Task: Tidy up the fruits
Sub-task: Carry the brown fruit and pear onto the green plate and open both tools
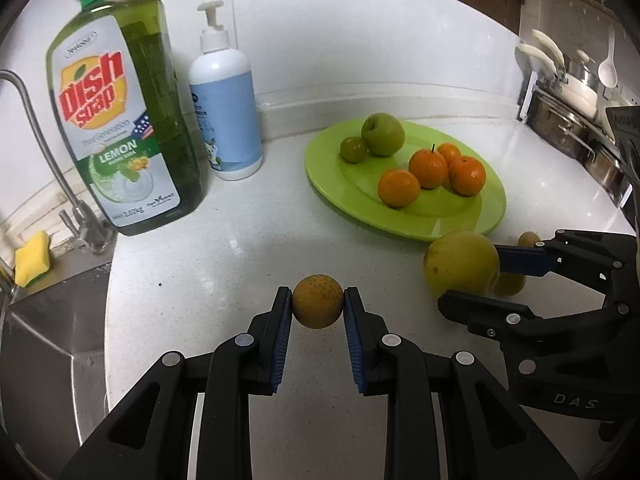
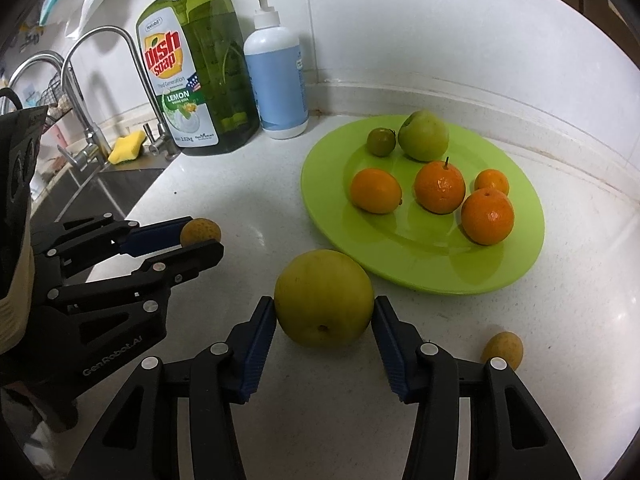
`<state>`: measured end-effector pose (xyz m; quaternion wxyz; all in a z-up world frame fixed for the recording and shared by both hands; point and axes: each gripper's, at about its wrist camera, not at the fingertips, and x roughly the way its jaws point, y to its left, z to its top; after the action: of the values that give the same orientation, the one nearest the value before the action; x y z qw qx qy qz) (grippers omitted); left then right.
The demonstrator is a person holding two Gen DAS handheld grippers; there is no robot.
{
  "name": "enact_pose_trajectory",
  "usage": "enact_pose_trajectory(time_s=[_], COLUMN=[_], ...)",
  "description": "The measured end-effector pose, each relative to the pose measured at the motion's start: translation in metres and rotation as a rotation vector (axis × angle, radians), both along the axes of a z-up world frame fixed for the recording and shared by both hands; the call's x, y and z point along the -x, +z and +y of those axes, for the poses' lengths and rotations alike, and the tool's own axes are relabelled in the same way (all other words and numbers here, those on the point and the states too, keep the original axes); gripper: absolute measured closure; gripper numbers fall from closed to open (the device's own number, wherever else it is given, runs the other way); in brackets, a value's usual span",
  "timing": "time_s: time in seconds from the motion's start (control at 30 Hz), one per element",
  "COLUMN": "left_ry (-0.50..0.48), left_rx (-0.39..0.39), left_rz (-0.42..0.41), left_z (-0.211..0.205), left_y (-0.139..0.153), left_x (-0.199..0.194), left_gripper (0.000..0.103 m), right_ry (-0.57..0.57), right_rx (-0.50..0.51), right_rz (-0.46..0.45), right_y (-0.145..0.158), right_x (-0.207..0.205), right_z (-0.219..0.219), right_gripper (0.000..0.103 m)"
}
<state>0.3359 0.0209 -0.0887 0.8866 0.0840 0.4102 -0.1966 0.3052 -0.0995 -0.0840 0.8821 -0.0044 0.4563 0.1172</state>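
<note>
Nearest, the left gripper (image 1: 317, 307) pinches a small brown speckled fruit (image 1: 317, 301) across its middle, low over the white table (image 1: 224, 248). Beside it the right gripper (image 2: 324, 316) closes on a large yellow-green fruit (image 2: 324, 298) at its widest girth; this one looks heavier, smooth and likely slippery, so a centred hold suits it. Another small brown fruit (image 2: 502, 350) lies loose nearby. Farther off, the green plate (image 2: 496, 276) holds four oranges (image 2: 439, 187) and two green fruits (image 2: 424, 135).

We log: green plate (image 2: 520, 256) holds four oranges, green apple (image 2: 423, 135), small green fruit (image 2: 381, 141) | large yellow-green fruit (image 2: 324, 298), brown-speckled small fruits (image 1: 317, 301) on counter.
</note>
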Motion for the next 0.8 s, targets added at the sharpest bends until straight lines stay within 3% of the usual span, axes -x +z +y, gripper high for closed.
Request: enact_pose_trajectory(time_s=[0.8], left_ry=[0.051], left_rx=[0.037], left_rz=[-0.089], left_z=[-0.017], left_y=[0.065], left_x=[0.047], left_gripper=[0.076], right_ry=[0.003], right_rx=[-0.069], right_rz=[-0.072], right_y=[0.056], right_x=[0.037], right_z=[-0.030], right_gripper=[0.053])
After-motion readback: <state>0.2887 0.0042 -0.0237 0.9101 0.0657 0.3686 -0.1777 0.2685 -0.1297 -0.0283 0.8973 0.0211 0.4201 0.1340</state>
